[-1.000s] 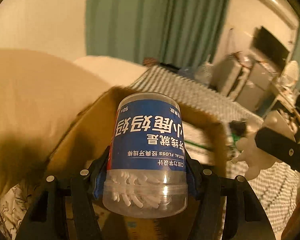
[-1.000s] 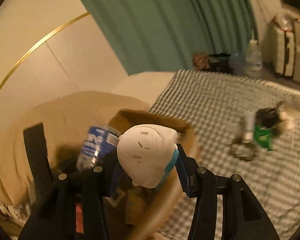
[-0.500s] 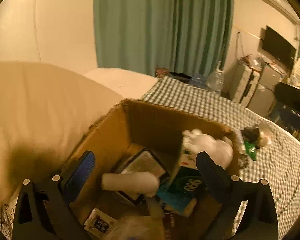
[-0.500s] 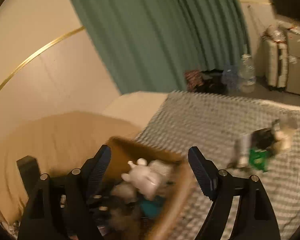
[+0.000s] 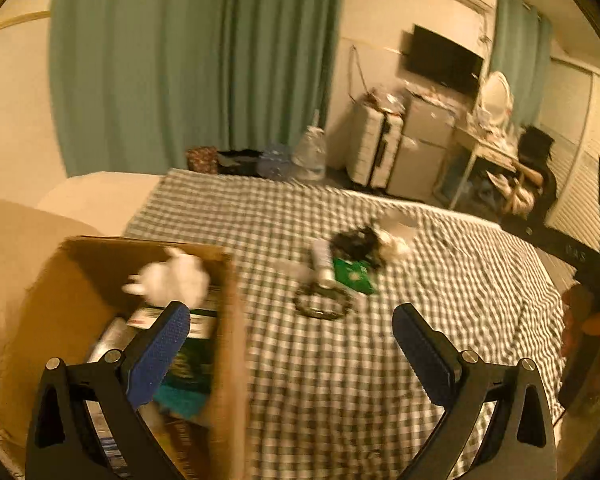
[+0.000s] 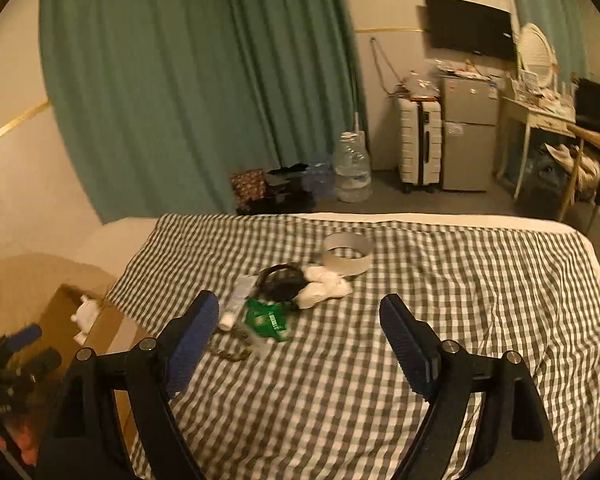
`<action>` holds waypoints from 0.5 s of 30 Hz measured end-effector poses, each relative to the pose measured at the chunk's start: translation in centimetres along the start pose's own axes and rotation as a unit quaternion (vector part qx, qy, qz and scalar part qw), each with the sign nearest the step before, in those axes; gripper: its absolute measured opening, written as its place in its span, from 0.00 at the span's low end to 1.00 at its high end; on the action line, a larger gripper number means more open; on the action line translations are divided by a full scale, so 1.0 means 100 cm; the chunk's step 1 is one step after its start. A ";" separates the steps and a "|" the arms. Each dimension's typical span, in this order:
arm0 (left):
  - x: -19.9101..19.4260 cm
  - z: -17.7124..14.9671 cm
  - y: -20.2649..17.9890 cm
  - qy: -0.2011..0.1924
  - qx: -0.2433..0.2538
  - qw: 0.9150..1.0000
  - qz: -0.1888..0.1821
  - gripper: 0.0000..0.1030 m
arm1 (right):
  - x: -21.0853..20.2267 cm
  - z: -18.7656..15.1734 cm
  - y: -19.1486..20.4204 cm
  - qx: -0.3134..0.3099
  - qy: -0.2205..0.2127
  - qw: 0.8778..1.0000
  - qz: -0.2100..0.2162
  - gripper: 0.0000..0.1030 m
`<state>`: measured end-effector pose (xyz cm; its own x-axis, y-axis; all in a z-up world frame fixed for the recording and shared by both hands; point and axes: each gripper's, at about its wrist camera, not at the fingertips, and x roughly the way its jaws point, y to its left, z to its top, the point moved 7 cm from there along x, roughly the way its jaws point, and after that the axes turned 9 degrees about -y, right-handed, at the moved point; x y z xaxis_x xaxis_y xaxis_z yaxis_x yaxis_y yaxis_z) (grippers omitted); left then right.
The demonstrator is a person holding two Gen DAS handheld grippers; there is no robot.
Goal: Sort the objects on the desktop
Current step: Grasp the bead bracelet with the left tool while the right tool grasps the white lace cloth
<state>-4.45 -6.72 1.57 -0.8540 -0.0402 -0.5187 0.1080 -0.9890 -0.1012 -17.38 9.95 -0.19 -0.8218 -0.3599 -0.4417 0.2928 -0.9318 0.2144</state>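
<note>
At the far left stands the cardboard box (image 5: 228, 320), and it already holds several things: a white toy figure (image 5: 172, 280) lies on top near its far wall, with flat packets and a dark green item under it. In my judgement these are the objects that are sorted so far.

The left gripper (image 5: 290, 322) is over the near right edge of the box, one blue pad above the box and the other above the cloth. Its jaws stand wide apart and nothing is between them.

To the right of the box, on the checked bedcover (image 6: 460, 280), a small heap is left. From left to right in the right wrist view I see a white tube (image 6: 238, 296), a green packet (image 6: 266, 320), a thin dark chain or cord (image 6: 230, 350) just near of them, black headphones (image 6: 280, 280), a white crumpled cloth or tissue (image 6: 324, 288), and a pale round band (image 6: 346, 258) at the far side. They lie close together, some touching.

The right gripper (image 6: 300, 316) points toward this heap from the near side. Its jaws are opening and they hold nothing.

So the task seems partly done: the box is filling, but about six things wait on the bed, and both tools are free for the next pick.
</note>
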 end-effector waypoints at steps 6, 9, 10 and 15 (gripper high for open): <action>0.055 -0.011 -0.048 0.029 0.021 0.999 -0.028 1.00 | 0.027 -0.012 -0.001 -0.033 0.006 0.999 0.009 0.80; 0.093 -0.024 -0.066 0.056 0.041 0.996 -0.049 1.00 | 0.050 -0.029 -0.010 -0.032 0.027 0.999 0.018 0.80; 0.107 -0.030 -0.066 0.063 0.043 0.996 -0.046 1.00 | 0.056 -0.034 -0.014 -0.031 0.032 0.999 0.019 0.80; 0.167 -0.056 -0.048 0.097 -0.005 0.995 -0.016 1.00 | 0.085 -0.048 -0.022 -0.037 0.049 0.998 0.019 0.80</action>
<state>-16.42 -1.83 -11.33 -0.7433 0.0198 -0.6686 0.0885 -0.9879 -0.1277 -22.62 8.75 -8.61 -0.7583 -0.3941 -0.5192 0.3607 -0.9172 0.1694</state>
